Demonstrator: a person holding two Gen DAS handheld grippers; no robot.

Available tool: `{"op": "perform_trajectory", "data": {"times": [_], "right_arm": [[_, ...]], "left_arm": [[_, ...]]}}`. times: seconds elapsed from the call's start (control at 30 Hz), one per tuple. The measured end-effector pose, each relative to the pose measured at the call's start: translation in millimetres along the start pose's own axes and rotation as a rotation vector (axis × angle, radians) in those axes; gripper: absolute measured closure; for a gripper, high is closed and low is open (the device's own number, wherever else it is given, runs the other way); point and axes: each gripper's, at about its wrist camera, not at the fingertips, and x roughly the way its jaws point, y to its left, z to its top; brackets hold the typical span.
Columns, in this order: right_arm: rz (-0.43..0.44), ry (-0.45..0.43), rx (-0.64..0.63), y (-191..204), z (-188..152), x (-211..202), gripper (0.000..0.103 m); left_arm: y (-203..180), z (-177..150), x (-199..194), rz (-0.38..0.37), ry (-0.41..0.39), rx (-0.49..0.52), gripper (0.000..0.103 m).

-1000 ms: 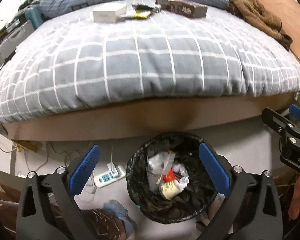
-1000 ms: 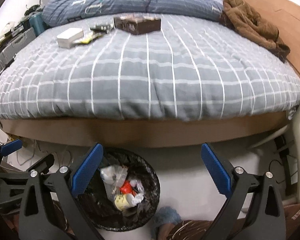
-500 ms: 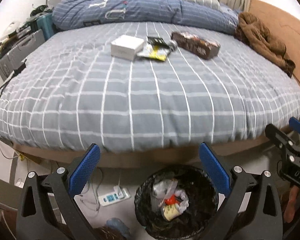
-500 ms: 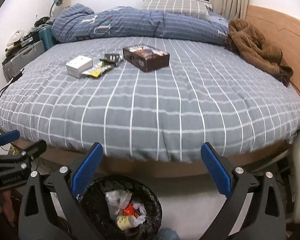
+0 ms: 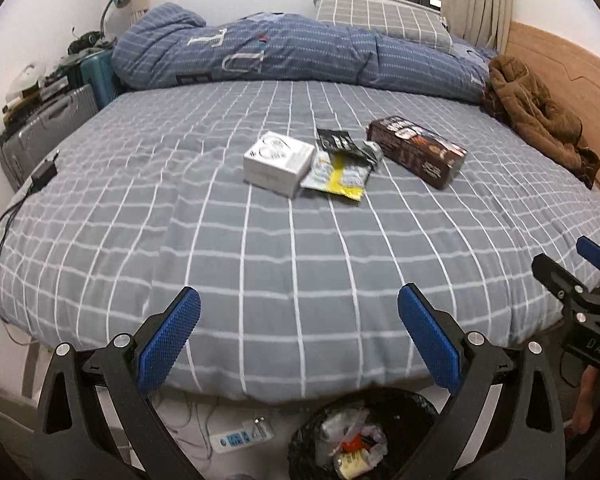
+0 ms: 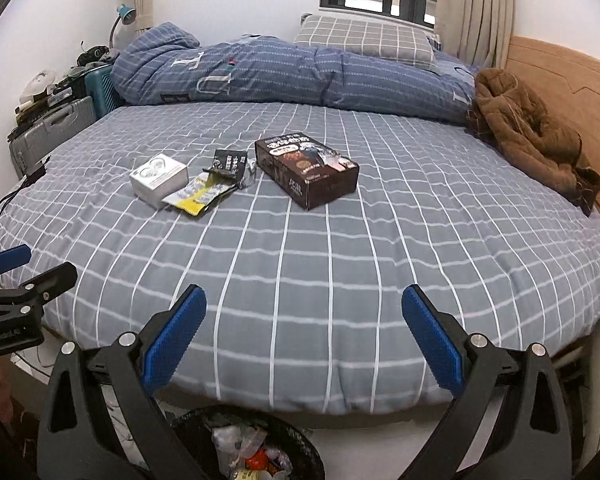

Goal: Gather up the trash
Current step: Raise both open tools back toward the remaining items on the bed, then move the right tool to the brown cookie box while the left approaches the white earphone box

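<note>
On the grey checked bed [image 5: 260,240] lie a white box [image 5: 278,162], a yellow-and-silver wrapper [image 5: 338,176], a black wrapper [image 5: 338,142] and a dark brown carton [image 5: 418,152]. The right wrist view shows the same white box [image 6: 159,178], yellow wrapper [image 6: 198,196], black wrapper [image 6: 230,162] and carton [image 6: 308,168]. A black-lined trash bin [image 5: 364,436] holding rubbish stands on the floor at the bed's near edge, also in the right view as the bin [image 6: 252,444]. My left gripper [image 5: 298,344] and right gripper [image 6: 304,344] both hang open and empty above the bed's near edge.
A rolled blue duvet [image 5: 284,54], a checked pillow [image 6: 364,42] and a brown jacket [image 5: 536,112] lie at the far side. Suitcases [image 5: 48,128] stand left of the bed. A charger and cable [image 5: 42,174] sit at the left edge; a power strip [image 5: 240,436] lies on the floor.
Both grippers have risen and tilted up from over the bin, so the bed top and its items now fill the views. Both stay open and empty.
</note>
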Motion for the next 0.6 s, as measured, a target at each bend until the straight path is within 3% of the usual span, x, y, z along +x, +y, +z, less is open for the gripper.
{"op": "perform_trajectory", "data": {"times": [0.6], "right_arm": [[-0.024, 0.013, -0.019, -4, 57, 72, 0.009]], "left_arm": [[18, 55, 57, 0.01, 0.006, -0.003, 0.006]]}}
